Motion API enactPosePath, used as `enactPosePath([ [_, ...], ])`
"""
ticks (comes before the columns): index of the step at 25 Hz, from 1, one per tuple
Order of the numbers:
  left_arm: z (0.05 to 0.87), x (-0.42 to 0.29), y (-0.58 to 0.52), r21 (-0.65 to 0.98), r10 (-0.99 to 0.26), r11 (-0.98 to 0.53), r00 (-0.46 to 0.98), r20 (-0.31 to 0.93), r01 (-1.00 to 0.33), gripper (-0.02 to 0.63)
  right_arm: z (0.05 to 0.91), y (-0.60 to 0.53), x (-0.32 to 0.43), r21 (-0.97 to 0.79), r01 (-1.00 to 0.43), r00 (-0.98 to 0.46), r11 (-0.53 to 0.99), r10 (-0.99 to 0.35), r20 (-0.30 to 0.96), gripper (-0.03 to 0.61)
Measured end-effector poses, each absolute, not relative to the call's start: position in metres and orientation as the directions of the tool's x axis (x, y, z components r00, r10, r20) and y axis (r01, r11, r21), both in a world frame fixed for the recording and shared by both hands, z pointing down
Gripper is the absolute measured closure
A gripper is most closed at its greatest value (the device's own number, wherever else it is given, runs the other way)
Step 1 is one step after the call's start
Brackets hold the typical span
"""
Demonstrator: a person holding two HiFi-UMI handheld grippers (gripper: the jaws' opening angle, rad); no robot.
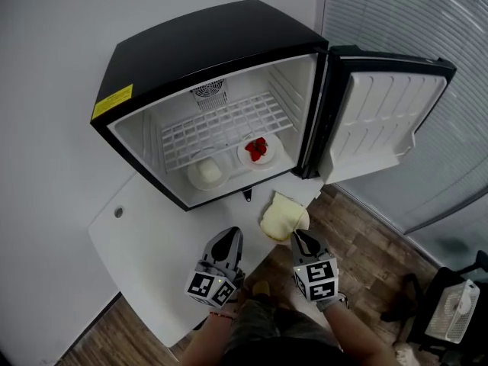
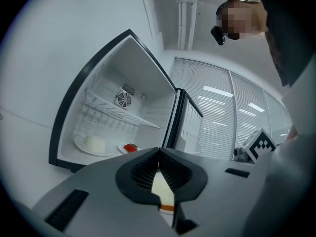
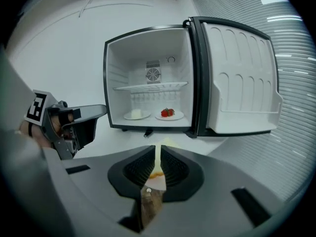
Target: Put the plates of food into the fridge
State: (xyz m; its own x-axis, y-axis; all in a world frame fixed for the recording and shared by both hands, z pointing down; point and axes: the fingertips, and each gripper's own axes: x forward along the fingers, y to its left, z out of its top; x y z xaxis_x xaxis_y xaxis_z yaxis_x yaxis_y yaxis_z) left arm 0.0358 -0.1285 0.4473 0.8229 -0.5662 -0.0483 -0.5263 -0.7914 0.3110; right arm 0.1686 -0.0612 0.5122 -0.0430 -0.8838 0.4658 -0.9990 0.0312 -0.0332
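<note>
A black mini fridge (image 1: 156,59) stands open on a white table (image 1: 145,239). On its floor sit a plate with a white bun (image 1: 207,172) and a plate of strawberries (image 1: 259,151), also seen as the bun plate (image 3: 136,114) and strawberry plate (image 3: 168,113). My right gripper (image 1: 296,239) is shut on the near edge of a pale yellow plate of food (image 1: 282,216), in front of the fridge opening; a sliver of that plate (image 3: 167,143) shows beyond the jaws. My left gripper (image 1: 230,236) hovers over the table to its left, jaws together and holding nothing.
The fridge door (image 1: 381,120) swings wide to the right. A wire shelf (image 1: 221,124) spans the fridge's upper part. A small white fan (image 1: 454,311) stands on the wooden floor at the lower right. Window blinds (image 1: 412,14) fill the right wall.
</note>
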Motion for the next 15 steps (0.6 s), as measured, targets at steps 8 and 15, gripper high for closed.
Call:
enactPosePath([
  [8,0.461,0.069,-0.124,0.33,-0.513,-0.817,0.857,-0.04,-0.474,0.604,0.571,-0.046,0.21,-0.268,-0.95,-0.018,-0.161,-0.829,0.559,0.477],
  [15,0.468,0.078,-0.122,0.348,-0.506,-0.814,0.862,-0.03,-0.466,0.604,0.6,-0.053,0.223,-0.452,-0.857,-0.063,-0.248,-0.82,0.568,0.448],
])
